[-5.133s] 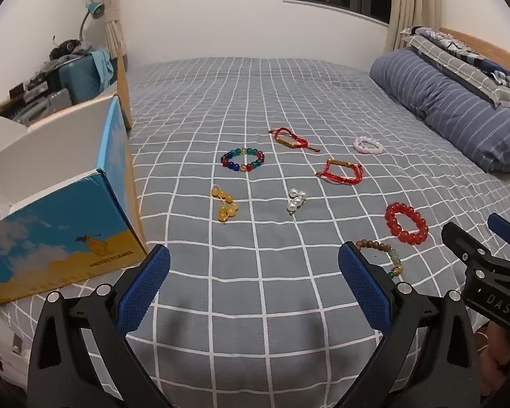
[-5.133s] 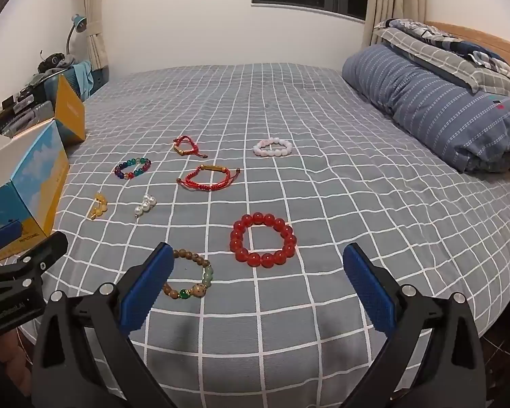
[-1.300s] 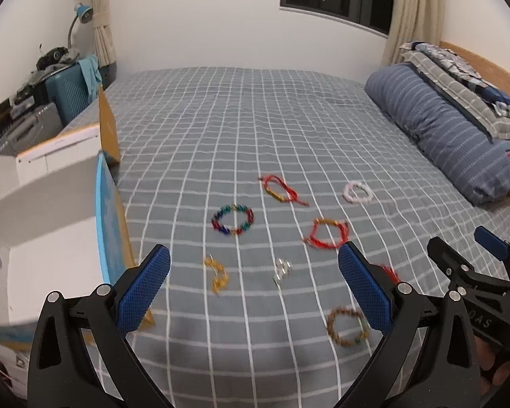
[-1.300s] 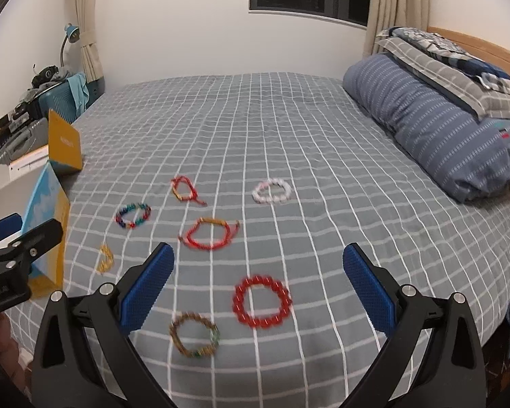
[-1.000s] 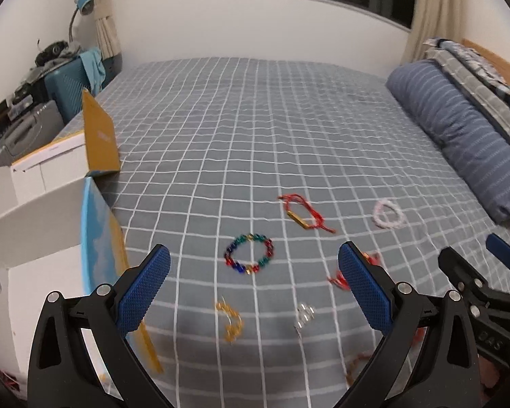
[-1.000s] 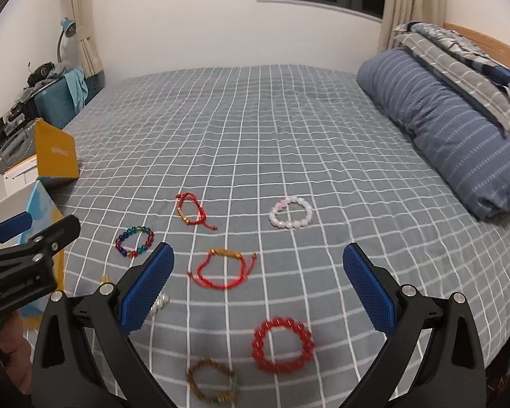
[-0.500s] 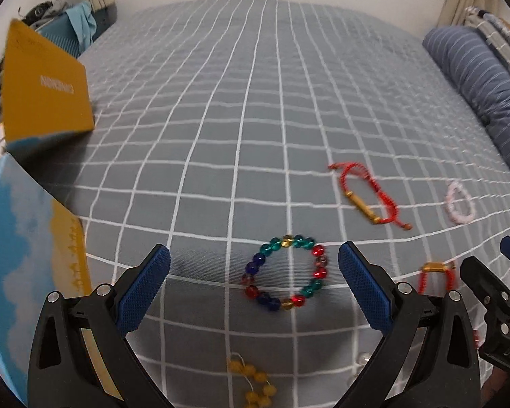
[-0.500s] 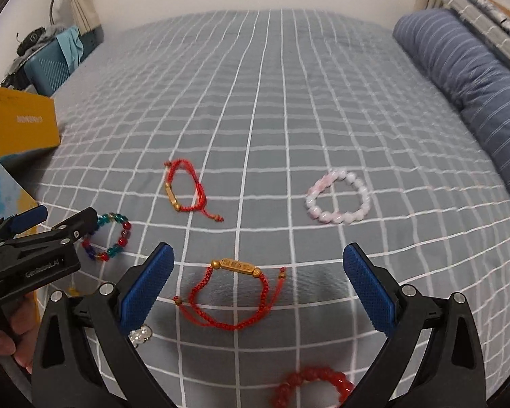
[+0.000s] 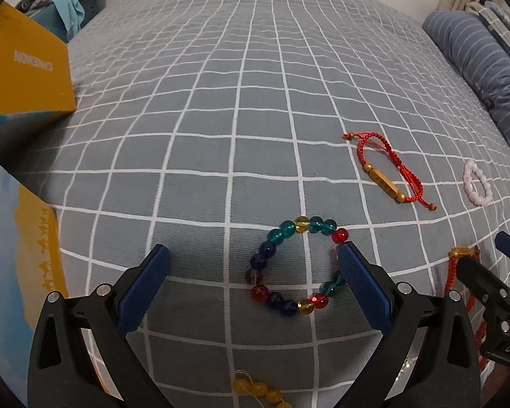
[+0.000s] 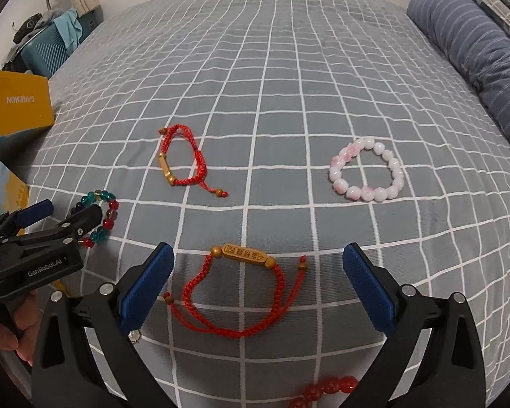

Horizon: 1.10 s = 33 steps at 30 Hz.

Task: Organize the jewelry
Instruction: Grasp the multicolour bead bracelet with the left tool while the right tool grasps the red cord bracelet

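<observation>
Bracelets: bead loop [image 9: 297,267] looks hard, slippery, light; cord bracelet [image 10: 236,292] limp. Both grippers, left [image 9: 253,285] and right [image 10: 258,285], gape, empty; pinch across strands.

Bed [image 10: 289,68]: carries all the jewelry.
Glass-bead bracelet [image 9: 297,267]: between left gripper [image 9: 253,284] jaws, right pad at its rim.
Cord bracelet with bar [image 10: 236,289]: between right gripper [image 10: 258,280] jaws.
Second cord bracelet [image 10: 183,161]: behind, leftward.
Pale bead bracelet [image 10: 365,170]: behind, rightward.
Box [image 9: 20,68]: far left.
Pillow [image 10: 476,54]: far right.

Striped pillow [image 10: 472,51] lies on checked bedspread [image 10: 289,68].
</observation>
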{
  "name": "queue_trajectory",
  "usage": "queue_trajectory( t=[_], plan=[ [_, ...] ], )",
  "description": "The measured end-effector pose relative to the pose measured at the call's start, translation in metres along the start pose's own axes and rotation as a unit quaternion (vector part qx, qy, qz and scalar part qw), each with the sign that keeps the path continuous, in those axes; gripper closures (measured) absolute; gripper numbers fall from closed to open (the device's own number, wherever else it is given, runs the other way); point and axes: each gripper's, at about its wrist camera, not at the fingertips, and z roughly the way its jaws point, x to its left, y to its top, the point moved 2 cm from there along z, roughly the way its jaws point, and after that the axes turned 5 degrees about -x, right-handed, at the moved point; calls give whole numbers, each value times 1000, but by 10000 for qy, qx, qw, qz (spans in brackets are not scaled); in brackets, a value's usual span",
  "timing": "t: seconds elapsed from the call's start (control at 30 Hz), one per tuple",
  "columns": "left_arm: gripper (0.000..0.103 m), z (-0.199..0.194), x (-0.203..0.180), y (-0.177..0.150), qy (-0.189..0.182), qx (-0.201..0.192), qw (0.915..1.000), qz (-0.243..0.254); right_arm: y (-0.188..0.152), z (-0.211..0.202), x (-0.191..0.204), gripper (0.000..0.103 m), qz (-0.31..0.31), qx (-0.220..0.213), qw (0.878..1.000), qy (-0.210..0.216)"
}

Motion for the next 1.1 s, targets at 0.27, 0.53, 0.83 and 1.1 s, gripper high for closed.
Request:
queue_trajectory(
  t=[0.27, 0.53, 0.83, 1.1],
  plan=[
    [6, 7, -18, -4, -42, -5, 9997, 253, -5, 9, 3, 14, 11, 157, 9999, 56],
    [10, 9, -20, -7, 42, 2, 9995, 302, -7, 12, 2, 34, 16, 237, 9997, 56],
    [37, 1, -27, -8, -71, -36, 9993, 360, -6, 10, 0, 58, 57, 256, 9996, 110],
    [47, -1, -24, -8, -97, -42, 9995, 295, -6, 7, 3, 64, 43, 251, 9997, 57]
  ],
)
